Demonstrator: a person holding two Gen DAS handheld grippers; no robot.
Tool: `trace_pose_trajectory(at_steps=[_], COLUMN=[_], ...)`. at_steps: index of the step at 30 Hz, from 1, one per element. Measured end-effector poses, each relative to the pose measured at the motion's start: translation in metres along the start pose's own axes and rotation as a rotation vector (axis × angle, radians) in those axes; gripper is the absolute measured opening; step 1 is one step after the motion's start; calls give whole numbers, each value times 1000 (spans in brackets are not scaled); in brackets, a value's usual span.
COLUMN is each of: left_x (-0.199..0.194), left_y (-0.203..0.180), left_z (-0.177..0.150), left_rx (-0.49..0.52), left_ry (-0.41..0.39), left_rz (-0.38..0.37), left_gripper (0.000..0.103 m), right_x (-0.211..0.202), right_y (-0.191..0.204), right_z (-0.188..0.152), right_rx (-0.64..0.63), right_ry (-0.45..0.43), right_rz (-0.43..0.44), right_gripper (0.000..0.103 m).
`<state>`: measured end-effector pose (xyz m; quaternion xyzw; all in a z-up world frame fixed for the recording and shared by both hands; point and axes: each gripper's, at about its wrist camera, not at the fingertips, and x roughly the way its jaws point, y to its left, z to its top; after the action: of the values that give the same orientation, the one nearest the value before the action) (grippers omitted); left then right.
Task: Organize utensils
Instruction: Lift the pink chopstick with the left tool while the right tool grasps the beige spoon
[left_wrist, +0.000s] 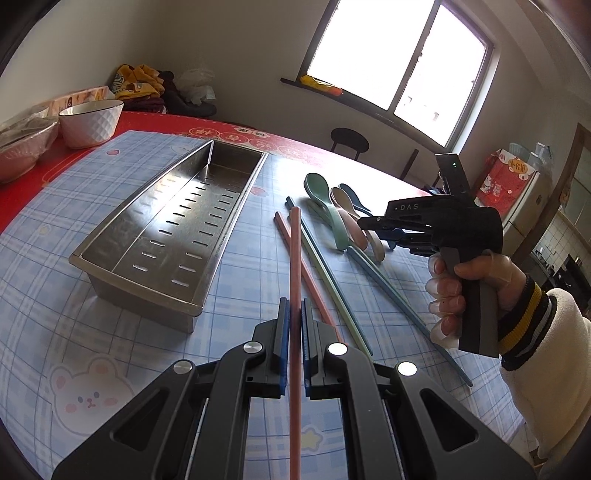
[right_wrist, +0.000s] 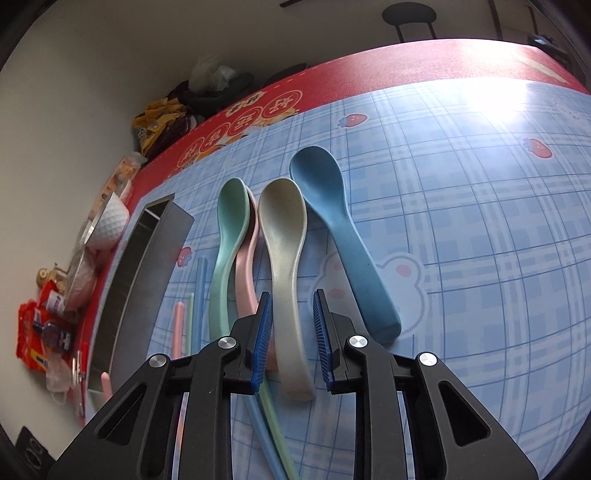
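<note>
My left gripper (left_wrist: 294, 308) is shut on a pink chopstick (left_wrist: 294, 254) and holds it above the table, right of the steel slotted tray (left_wrist: 155, 236). A second pink chopstick (left_wrist: 314, 291), a green one (left_wrist: 332, 273) and a blue one (left_wrist: 391, 291) lie on the cloth. My right gripper (right_wrist: 291, 306) is open, its jaws either side of the beige spoon's (right_wrist: 284, 236) handle. Green (right_wrist: 227, 236), pink (right_wrist: 247, 266) and blue (right_wrist: 332, 225) spoons lie beside it. The right gripper also shows in the left wrist view (left_wrist: 369, 223).
A white bowl (left_wrist: 90, 122) and a foil-covered dish (left_wrist: 22, 147) stand at the table's far left. Clothes and bags (left_wrist: 147, 88) pile at the wall. Snack packets (right_wrist: 40, 332) lie beyond the tray. A stool (left_wrist: 349, 138) stands past the far edge.
</note>
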<state>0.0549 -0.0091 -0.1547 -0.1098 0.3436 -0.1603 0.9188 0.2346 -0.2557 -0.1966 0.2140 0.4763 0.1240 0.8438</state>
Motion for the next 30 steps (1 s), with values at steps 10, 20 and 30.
trace_pose_trajectory(at_steps=[10,20,30], left_x=[1,3,6], left_y=[-1,0,-1], left_z=[0,1,3], left_rx=[8,9,20], left_ry=[4,9,26], left_rz=[6,11,19], left_gripper=[6,6,6], right_x=[-4,-55,-68], right_y=[8,15,32], right_z=[-7,-44,-80], right_rx=[-15,-3,3], right_ry=[-24,-198,-262], right_rz=[12,105,187], right_gripper=[14,14,14])
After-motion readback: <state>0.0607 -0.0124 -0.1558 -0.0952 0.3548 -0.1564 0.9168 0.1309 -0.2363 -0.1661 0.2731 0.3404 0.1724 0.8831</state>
